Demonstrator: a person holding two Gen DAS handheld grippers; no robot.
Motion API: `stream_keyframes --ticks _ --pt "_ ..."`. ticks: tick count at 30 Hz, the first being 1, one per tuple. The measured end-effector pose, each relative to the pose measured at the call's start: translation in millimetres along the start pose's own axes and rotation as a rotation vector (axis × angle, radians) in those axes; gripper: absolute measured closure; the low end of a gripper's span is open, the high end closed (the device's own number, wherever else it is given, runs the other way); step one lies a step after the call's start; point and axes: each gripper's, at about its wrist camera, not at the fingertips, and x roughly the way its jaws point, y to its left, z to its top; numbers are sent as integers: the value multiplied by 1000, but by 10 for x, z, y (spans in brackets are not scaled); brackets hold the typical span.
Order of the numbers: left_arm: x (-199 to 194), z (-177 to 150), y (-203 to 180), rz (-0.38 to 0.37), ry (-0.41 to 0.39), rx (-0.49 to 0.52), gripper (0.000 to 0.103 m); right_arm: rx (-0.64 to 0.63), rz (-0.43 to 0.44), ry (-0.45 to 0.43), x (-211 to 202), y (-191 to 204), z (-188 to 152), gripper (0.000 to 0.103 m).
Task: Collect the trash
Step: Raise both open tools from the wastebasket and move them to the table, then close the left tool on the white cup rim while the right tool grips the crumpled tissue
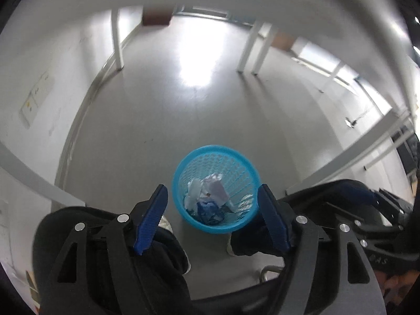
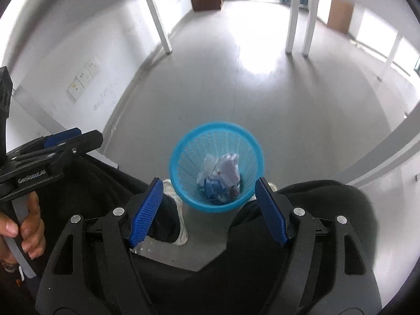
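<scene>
Both the left gripper (image 1: 212, 197) and right gripper (image 2: 210, 191) hang spread and empty above the basket (image 1: 183, 169) of crumpled paper (image 1: 210, 194); collecting seems finished, unless more trash lies unseen.

Both hand-held grippers are hanging over the blue basket (image 1: 215, 157), the left hand-held gripper (image 1: 213, 218) and the right hand-held gripper (image 2: 208, 210) each with jaws spread wide and nothing between them. The basket's mouth is lying open straight below, with crumpled paper (image 2: 225, 173) sitting low inside and leaving room above it. The person's dark-trousered legs (image 2: 315, 199) are crowding the basket on both sides. Beyond it, the grey floor (image 1: 170, 110) is stretching bare to the white legs (image 2: 296, 18) of the worktop.
</scene>
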Motion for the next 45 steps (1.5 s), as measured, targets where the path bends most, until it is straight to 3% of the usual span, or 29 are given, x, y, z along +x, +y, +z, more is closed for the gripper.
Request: stream_keyframes --ticks 4,13,18,24,33,41,45 --pt "-447 24 -213 42 -97 79 28 -1 -9 -96 -388 -1 -28 34" --pt "-1384 230 -390 -3 -289 102 19 11 20 -306 -1250 27 129 33" --pt "-1716 368 -433 -47 -418 118 6 -1 41 -402 -1613 94 323 25" --pt "-1965 593 -527 -51 -475 113 6 -8 52 -492 -1927 110 602 11" --pt "-2142 1056 -412 -49 -536 110 6 -22 62 -520 -2065 96 1121 9" --pt "-1984 1582 -306 -38 -533 148 6 -68 53 -473 -1789 187 1707 9" --pt "-1823 1913 -192 -58 -507 122 6 -54 55 -425 -1555 179 2032 9"
